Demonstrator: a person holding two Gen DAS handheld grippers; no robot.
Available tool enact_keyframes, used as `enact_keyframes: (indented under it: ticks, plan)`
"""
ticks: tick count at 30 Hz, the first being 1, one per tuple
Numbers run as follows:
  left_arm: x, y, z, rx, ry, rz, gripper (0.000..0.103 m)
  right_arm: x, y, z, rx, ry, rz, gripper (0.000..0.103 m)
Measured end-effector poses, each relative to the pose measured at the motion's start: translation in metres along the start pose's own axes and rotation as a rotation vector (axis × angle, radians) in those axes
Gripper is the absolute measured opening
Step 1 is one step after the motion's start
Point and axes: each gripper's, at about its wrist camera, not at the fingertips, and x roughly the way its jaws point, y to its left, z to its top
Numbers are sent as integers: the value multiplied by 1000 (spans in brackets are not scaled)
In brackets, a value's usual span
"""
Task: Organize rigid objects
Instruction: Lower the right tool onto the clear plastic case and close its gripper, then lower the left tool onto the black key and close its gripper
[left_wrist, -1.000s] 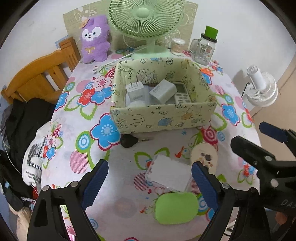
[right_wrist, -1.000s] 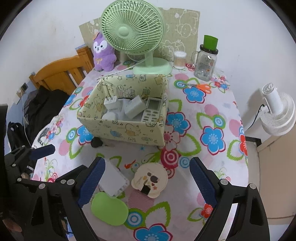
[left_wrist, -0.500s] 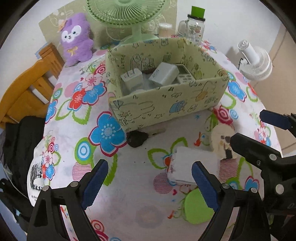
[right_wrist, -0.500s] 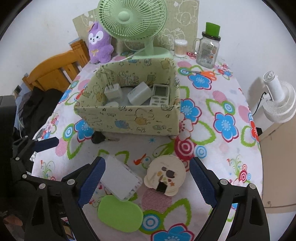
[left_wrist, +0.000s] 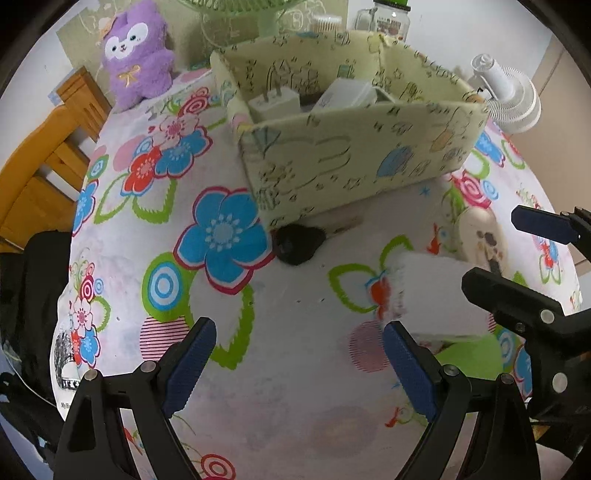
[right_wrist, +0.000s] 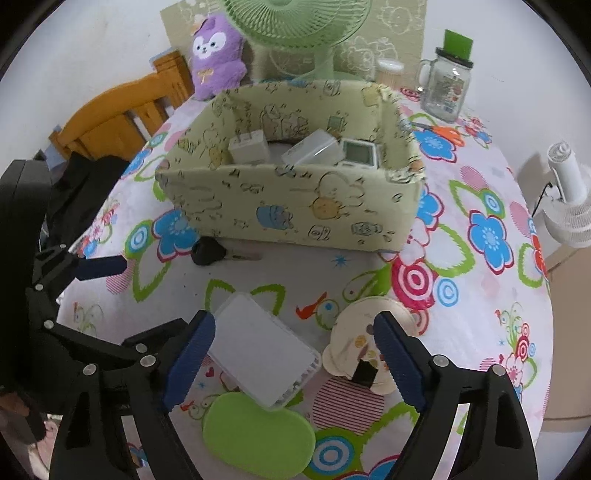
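A pale green patterned box (right_wrist: 291, 206) (left_wrist: 354, 162) holds a white plug charger (right_wrist: 248, 148), a white case (right_wrist: 314, 148) and a remote (right_wrist: 358, 152). A black-headed key (right_wrist: 210, 252) (left_wrist: 301, 242) lies just in front of the box. A clear plastic case (right_wrist: 262, 350) (left_wrist: 436, 295), a round cream mirror (right_wrist: 365, 347) and a green oval case (right_wrist: 258, 435) lie nearer. My left gripper (left_wrist: 295, 365) is open and empty, low over the cloth before the key. My right gripper (right_wrist: 293, 363) is open and empty, above the clear case and mirror.
A green fan (right_wrist: 295, 26), a purple plush (right_wrist: 216, 55), a glass jar with a green lid (right_wrist: 448, 86) and orange scissors (right_wrist: 439, 131) stand behind the box. A wooden chair (right_wrist: 122, 110) is at the left, a white fan (right_wrist: 569, 199) off the table's right edge.
Both grippers have moved forward and down toward the table. The left one now faces the key from closer. The right one has closed in over the clear case and mirror. Nothing was grasped.
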Motion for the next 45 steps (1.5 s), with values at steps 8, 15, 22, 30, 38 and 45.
enact_keyframes:
  ticks: [8, 15, 22, 30, 38, 45]
  plan:
    - [10, 9, -4, 26, 16, 3, 93, 20, 15, -9, -87, 61, 10, 88]
    - [19, 12, -8, 54, 38, 16, 93, 37, 33, -14, -162, 100, 14, 88]
    - [27, 20, -5, 52, 48, 25, 93, 50, 40, -13, -198, 109, 2, 87]
    - [36, 33, 1, 23, 65, 24, 92, 66, 41, -7, -169, 125, -7, 73]
    - [39, 35, 22, 16, 61, 5, 92, 58, 43, 6, -157, 112, -5, 61]
    - [47, 34, 47, 19, 44, -12, 92, 53, 27, 19, -95, 101, -33, 61]
